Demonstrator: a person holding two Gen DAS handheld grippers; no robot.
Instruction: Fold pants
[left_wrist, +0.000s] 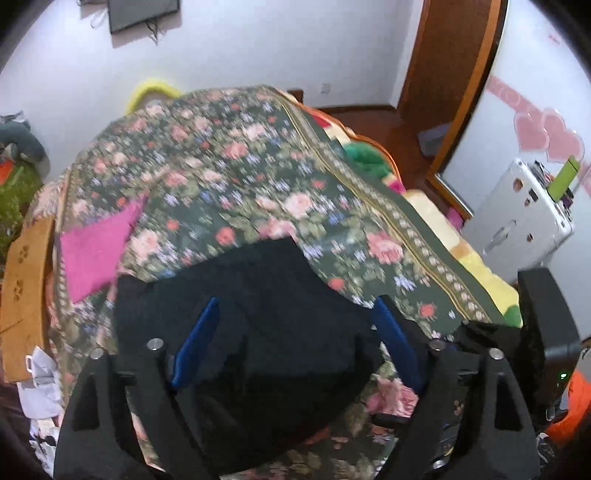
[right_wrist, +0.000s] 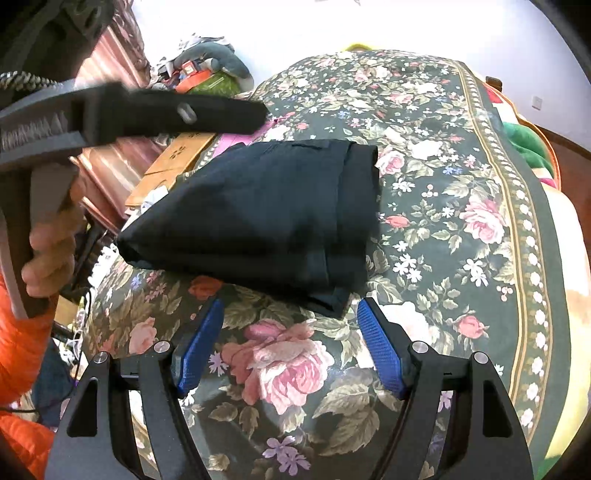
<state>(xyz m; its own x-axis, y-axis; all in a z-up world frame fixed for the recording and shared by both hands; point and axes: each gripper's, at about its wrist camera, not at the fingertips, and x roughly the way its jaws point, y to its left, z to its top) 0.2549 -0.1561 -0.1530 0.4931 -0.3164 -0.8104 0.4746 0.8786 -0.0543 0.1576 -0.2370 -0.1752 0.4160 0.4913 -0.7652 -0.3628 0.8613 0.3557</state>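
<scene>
The dark navy pants (right_wrist: 258, 214) lie folded into a compact bundle on the floral bedspread (right_wrist: 443, 184), near its left edge. My left gripper (left_wrist: 297, 302) hovers over the pants (left_wrist: 258, 332). Its blue pads (left_wrist: 195, 343) are spread wide to either side of the cloth and do not press on it. The right wrist view shows one black finger of that gripper (right_wrist: 221, 112) above the bundle, held by a hand (right_wrist: 51, 240). My right gripper (right_wrist: 291, 304) stands open just short of the bundle's near corner, with only bedspread between its fingers.
A pink cloth (left_wrist: 96, 251) lies on the bed left of the pants. A light wooden board (left_wrist: 26, 295) and a dark wooden dresser (right_wrist: 110, 158) stand past the bed's left edge. A white case (left_wrist: 517, 221) sits to the right. An orange sleeve (right_wrist: 18, 350) is at lower left.
</scene>
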